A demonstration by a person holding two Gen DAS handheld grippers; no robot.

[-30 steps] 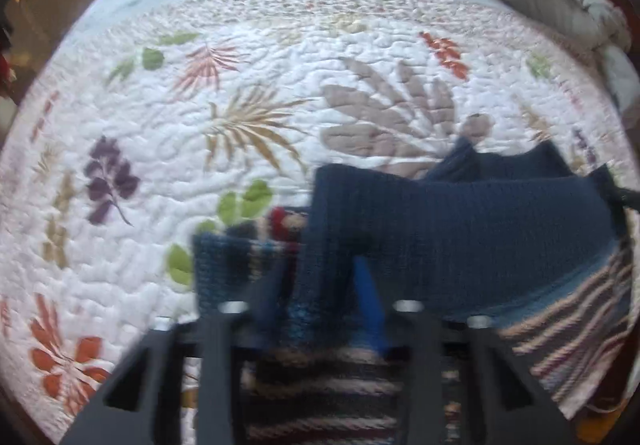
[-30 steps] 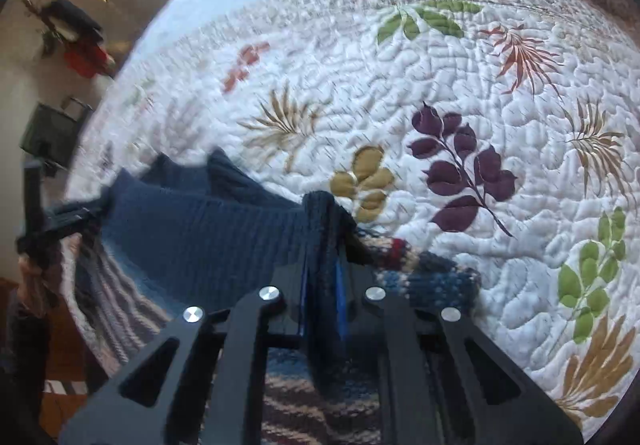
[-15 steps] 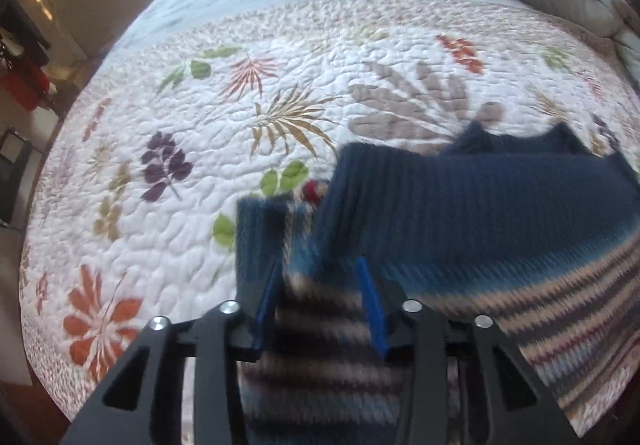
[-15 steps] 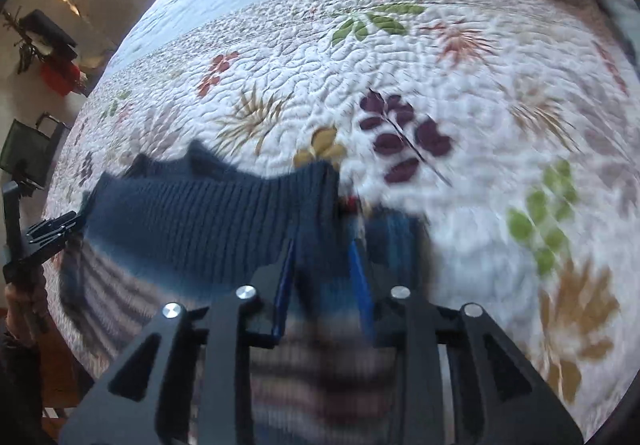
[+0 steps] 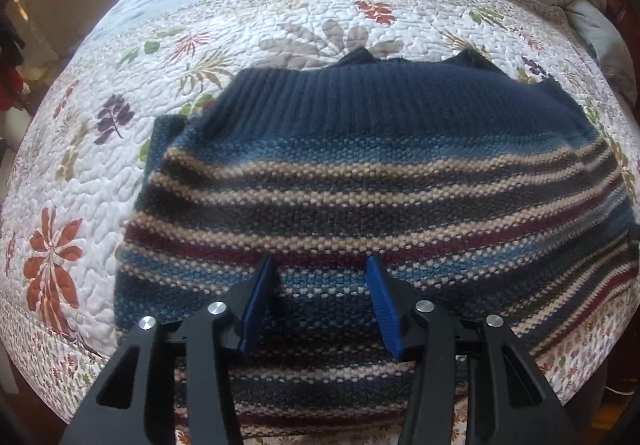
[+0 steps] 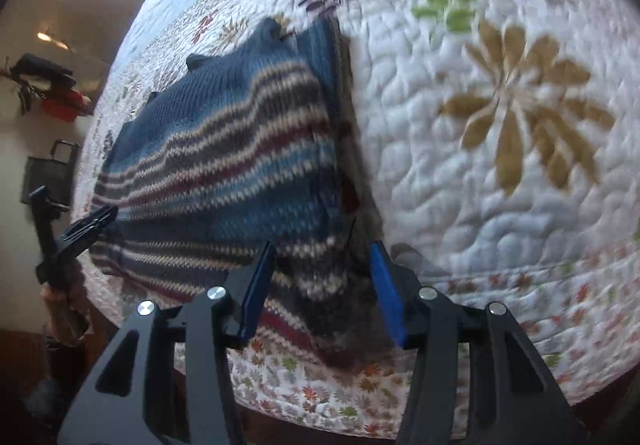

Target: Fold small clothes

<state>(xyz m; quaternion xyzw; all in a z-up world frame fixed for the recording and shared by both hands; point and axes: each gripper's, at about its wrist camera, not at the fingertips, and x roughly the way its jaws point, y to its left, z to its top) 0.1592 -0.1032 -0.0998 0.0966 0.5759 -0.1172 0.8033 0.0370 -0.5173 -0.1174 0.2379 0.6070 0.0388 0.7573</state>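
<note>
Striped knit sweater (image 5: 372, 181) laid flat on quilted bed (image 5: 80, 173). Both jaws spread, nothing held. Judged soft, floppy, fairly thick; best pinched at side edges/corners for next fold.

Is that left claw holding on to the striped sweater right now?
No, the left claw is spread open above the sweater, which lies flat on the flowered quilt with nothing pinched between the blue pads.
</note>
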